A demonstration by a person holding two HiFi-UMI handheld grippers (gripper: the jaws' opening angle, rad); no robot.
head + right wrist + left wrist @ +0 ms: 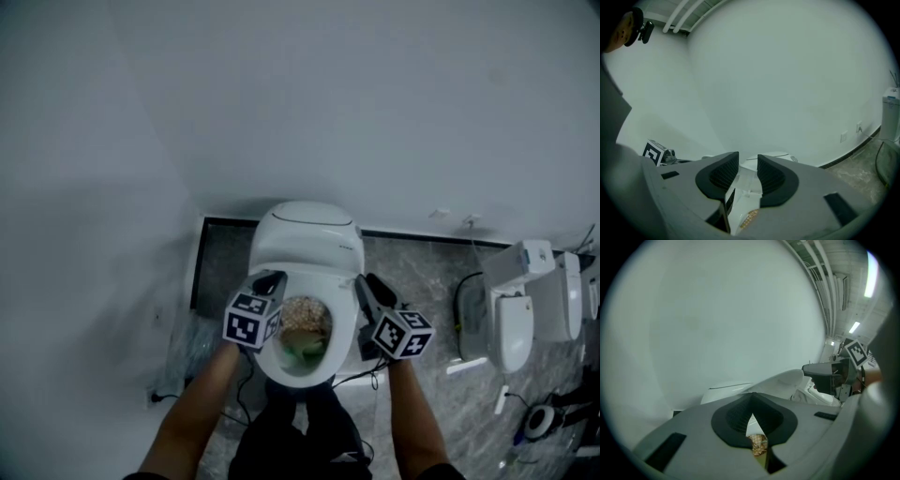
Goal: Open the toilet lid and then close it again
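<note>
The white toilet (305, 281) stands against the wall. Its lid (306, 234) is tilted up at the back, so the seat ring and the bowl (302, 339), with brownish matter inside, lie uncovered. My left gripper (272, 279) is shut, its tips at the lid's front left corner. My right gripper (361, 283) is at the front right corner, its jaws a finger's width apart. In the right gripper view only distant white toilet parts show through the gap of the right gripper (747, 171). The left gripper view shows the left gripper (752, 420) below the lid's curved edge (785, 379).
A second white toilet (513, 319) stands on the grey stone floor (422, 281) to the right, with cables and a round object (540, 421) near it. Crumpled plastic sheet (187, 347) lies left of the bowl. The white wall (328, 103) rises close behind.
</note>
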